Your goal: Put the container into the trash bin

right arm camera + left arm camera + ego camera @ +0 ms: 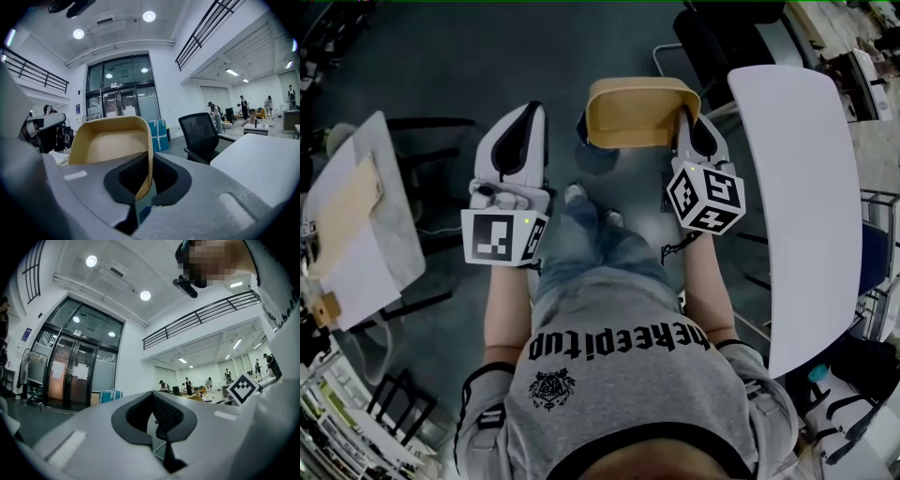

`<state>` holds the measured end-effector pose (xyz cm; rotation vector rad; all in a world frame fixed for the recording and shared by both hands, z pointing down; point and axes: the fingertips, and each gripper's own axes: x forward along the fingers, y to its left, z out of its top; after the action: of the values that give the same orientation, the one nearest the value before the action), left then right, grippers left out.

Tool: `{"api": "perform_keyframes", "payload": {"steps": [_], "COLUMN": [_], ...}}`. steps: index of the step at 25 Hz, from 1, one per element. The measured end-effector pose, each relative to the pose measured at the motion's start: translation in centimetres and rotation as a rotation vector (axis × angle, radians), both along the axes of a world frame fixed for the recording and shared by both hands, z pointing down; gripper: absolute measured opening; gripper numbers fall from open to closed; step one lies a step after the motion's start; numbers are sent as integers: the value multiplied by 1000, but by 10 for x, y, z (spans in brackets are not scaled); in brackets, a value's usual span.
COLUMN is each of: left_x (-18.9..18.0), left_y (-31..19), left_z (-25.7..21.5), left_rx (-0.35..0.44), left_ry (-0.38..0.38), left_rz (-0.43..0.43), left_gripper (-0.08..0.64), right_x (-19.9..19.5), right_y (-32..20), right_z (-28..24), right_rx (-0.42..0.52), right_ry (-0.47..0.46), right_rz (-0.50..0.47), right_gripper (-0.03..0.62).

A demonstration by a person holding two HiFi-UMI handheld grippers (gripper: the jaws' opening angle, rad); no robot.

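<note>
Tan shallow moulded-fibre container [112, 140] looks light and a bit flexy — right tongs [144, 173] clamped on its thin side wall, decent spot; left tongs [153, 401] closed, empty

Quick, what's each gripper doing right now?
Left gripper: closed, nothing between its jaws.
Right gripper: closed on the container rim.

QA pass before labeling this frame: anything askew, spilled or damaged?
Nothing spilled or damaged. One oddity: the tan container is pinched by a single side wall in the right gripper, so it sticks out off-centre and stands on edge, its open side facing back toward the person.
</note>
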<state>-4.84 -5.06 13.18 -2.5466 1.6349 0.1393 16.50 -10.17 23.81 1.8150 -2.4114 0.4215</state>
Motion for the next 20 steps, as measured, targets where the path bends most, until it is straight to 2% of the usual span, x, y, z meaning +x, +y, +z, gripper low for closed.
{"api": "perform_keyframes", "payload": {"steps": [20], "left_x": [-39], "left_y": [-67], "left_z": [51], "left_rx": [-118], "left_ry": [41], "left_rz": [37], "left_gripper": [18], "right_x": [-24], "right_y": [-51], "right_z": [102], "right_rx": [-254], "right_ry": [102], "right_rz": [67], "right_gripper": [9]}}
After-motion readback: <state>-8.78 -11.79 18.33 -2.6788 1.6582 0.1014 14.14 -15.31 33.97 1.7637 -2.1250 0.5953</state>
